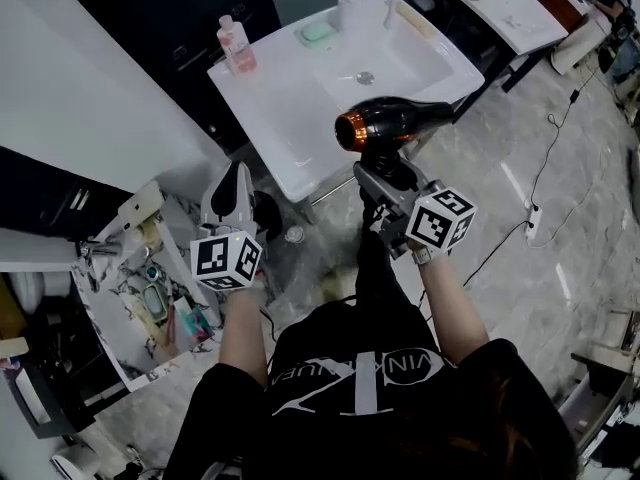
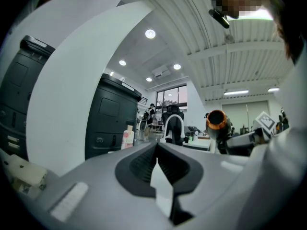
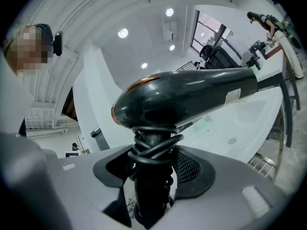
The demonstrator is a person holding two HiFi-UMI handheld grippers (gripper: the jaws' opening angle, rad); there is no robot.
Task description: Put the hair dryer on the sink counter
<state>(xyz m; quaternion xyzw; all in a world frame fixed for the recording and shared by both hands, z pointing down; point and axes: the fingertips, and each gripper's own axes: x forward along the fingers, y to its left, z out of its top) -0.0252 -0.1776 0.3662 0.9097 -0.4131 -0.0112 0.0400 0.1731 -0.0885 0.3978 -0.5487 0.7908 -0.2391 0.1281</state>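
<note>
Black hair dryer [image 1: 392,122] stands handle-down in the right gripper [image 1: 386,184], whose jaws clamp its cord-wrapped handle. The barrel lies crosswise just above the jaws, with the orange-ringed end toward the left gripper [image 1: 232,200] and the narrow end pointing away. The left gripper's jaws are together and empty. Just beyond both is the white sink counter [image 1: 285,118], over a grey marbled floor [image 1: 560,168].

The head view looks steeply down from above onto the sink worktop [image 1: 270,108], while the cameras riding on the left tongs [image 2: 157,152] and right tongs [image 3: 151,176] look close along their own jaws, all three views sharing the hair dryer [image 1: 395,123].
</note>
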